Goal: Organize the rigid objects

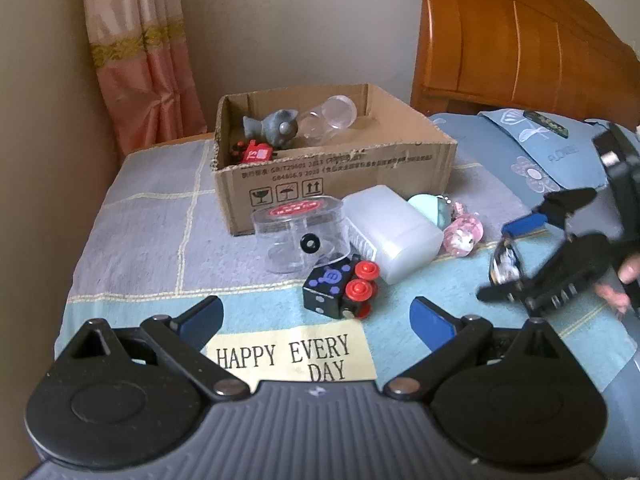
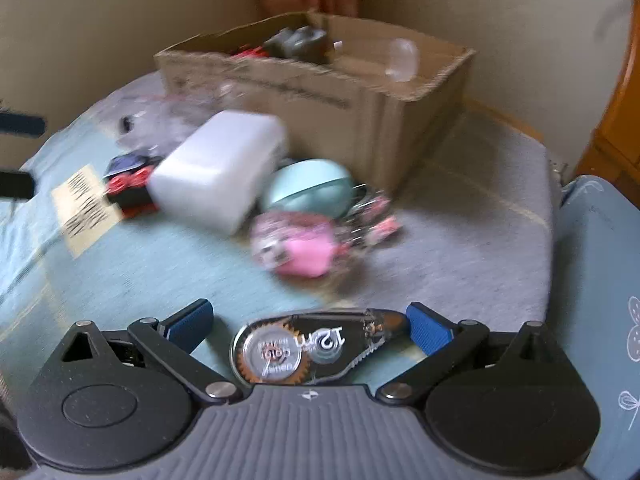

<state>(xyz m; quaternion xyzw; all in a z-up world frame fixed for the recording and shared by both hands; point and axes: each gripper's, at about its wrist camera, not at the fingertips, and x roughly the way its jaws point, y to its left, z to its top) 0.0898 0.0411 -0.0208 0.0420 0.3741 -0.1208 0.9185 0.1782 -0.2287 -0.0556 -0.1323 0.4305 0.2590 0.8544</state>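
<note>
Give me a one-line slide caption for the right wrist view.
Open right tool straddling a correction tape dispenser on the bedspread, cardboard box and loose toys beyond.

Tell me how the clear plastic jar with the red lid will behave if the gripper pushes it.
The clear jar looks empty, so it is probably light and may slide easily on the blanket. It stands upright on a flat base, so rolling seems unlikely. A high push might tip it against the toy train.

Both the left hand-held gripper [image 1: 316, 316] and right hand-held gripper [image 2: 310, 326] have jaws spread wide, gripping nothing.
</note>
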